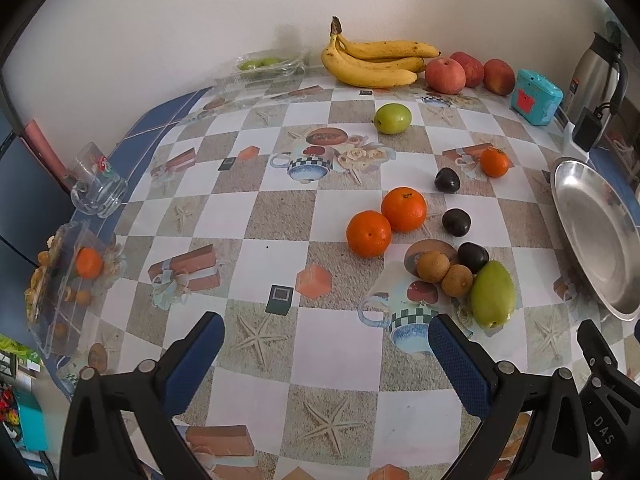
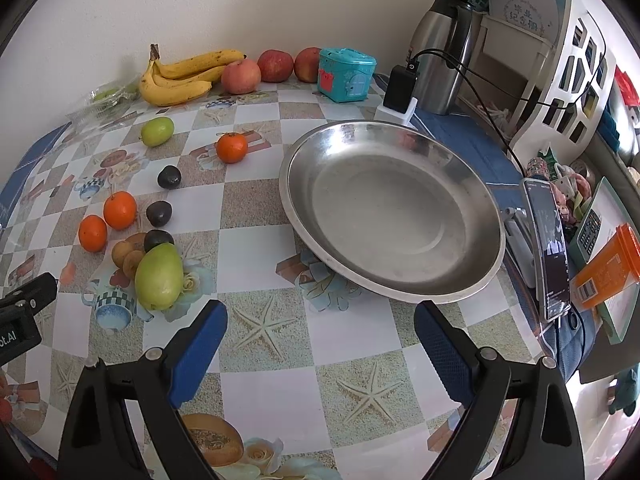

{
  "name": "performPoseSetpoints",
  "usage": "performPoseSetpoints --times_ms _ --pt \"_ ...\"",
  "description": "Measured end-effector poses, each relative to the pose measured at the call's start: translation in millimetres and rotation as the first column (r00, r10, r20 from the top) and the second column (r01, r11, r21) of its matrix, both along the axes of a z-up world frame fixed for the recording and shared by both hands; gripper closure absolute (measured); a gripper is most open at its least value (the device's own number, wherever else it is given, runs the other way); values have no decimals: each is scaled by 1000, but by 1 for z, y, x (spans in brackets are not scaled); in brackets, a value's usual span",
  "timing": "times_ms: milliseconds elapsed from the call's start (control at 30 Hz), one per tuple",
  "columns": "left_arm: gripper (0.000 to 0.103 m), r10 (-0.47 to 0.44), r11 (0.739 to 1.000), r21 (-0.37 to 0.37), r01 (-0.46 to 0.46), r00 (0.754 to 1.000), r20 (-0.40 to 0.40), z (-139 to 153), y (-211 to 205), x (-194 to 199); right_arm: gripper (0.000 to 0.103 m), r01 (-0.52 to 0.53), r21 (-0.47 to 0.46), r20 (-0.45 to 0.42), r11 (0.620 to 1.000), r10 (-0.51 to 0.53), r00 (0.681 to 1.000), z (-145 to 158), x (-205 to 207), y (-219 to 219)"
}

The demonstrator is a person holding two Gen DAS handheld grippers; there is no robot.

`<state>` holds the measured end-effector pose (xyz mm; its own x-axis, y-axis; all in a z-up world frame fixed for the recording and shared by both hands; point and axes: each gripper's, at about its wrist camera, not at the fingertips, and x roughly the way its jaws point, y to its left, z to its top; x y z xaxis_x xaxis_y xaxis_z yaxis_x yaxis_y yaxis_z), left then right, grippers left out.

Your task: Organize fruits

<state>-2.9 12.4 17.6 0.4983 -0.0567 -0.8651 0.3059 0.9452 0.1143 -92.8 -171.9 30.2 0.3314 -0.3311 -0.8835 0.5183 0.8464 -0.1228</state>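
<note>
1. A glass mug (image 1: 98, 184) lies at the table's (image 1: 280, 216) left edge; bananas (image 1: 376, 62) and apples (image 1: 445, 75) line the wall.
2. Two oranges (image 1: 386, 222), dark plums (image 1: 456, 222) and a green mango (image 1: 492, 294) sit mid-table, ahead of my left hand-held gripper (image 1: 326, 354), which is spread wide and empty.
3. The bare metal plate (image 2: 394, 216) lies right of the fruit, just beyond my right hand-held gripper (image 2: 320, 340), also wide and empty.
</note>
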Motion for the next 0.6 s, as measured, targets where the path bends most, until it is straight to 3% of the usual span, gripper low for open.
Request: performPoseSetpoints --times_ms 600 --pt "0 -8 1000 13 8 1000 -24 -4 1 1 8 -1 2 0 1000 1 1000 -1 0 0"
